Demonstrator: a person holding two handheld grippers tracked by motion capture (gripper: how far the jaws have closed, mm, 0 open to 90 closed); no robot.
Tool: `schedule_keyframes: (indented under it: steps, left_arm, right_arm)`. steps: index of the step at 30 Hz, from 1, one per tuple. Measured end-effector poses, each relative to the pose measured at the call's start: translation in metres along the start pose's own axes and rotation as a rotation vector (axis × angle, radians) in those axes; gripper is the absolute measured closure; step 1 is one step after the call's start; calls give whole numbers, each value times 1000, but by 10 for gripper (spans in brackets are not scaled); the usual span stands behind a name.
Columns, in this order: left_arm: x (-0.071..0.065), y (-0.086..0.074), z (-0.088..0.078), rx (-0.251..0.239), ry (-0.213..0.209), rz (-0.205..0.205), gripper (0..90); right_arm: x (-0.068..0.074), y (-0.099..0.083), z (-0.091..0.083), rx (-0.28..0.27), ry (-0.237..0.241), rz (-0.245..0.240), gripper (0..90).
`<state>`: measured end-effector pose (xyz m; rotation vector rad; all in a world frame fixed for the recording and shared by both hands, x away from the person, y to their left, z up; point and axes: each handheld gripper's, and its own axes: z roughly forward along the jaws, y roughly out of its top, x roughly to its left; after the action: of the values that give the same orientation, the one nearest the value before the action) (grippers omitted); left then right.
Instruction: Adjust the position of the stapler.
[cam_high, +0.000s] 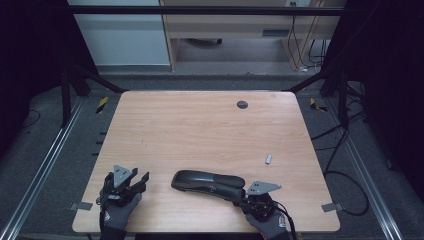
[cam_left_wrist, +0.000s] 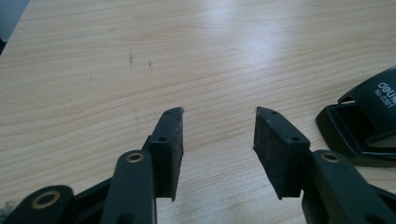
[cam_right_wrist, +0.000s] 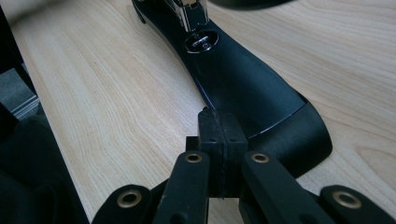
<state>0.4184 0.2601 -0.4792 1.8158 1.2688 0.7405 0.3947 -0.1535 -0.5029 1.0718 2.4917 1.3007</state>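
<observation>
A pale wooden table (cam_high: 200, 130) with rounded corners takes up the middle of the high view, standing inside a dark metal frame (cam_high: 65, 100) with grey floor on both sides; near its far edge sits a small round dark cable port (cam_high: 242, 104).

A long black stapler (cam_high: 207, 181) lies on the near part of the table, a little right of centre, its length running left to right; in the right gripper view its black base (cam_right_wrist: 243, 84) stretches away from the camera, with the metal staple channel (cam_right_wrist: 194, 14) at the far end; in the left gripper view one end of the stapler (cam_left_wrist: 369, 121), printed with white lettering, shows at the right edge.

The left gripper (cam_high: 134, 184) rests at the near left corner, held by a gloved hand (cam_high: 117, 212); its two padded jaws stand apart with bare wood between them, well left of the stapler.

The right gripper (cam_right_wrist: 220, 122), held in the other gloved hand (cam_high: 267, 220) at the near right, has its jaws pressed together with nothing between the pads; the closed tips lie at the near end of the stapler's base, whether touching it I cannot tell.

A small pale block (cam_high: 268, 159) lies alone on the wood, beyond the right gripper toward the right edge.
</observation>
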Motion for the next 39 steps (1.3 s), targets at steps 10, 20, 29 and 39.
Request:
schedule_keyframes:
  steps: [10, 20, 29, 39]
  left_arm:
    - [1, 1, 1, -4, -4, -5, 522]
    - [0, 1, 1, -3, -7, -2, 522]
    - [-2, 1, 1, -4, -12, 6, 522]
    - [-1, 2, 1, -6, -10, 8, 516]
  right_arm:
    - [-1, -1, 2, 15, -22, -1, 900]
    - [-11, 1, 1, -19, -68, 24, 900]
    - [-16, 3, 4, -37, -104, 25, 900]
    - [-17, 5, 1, -70, -114, 28, 900]
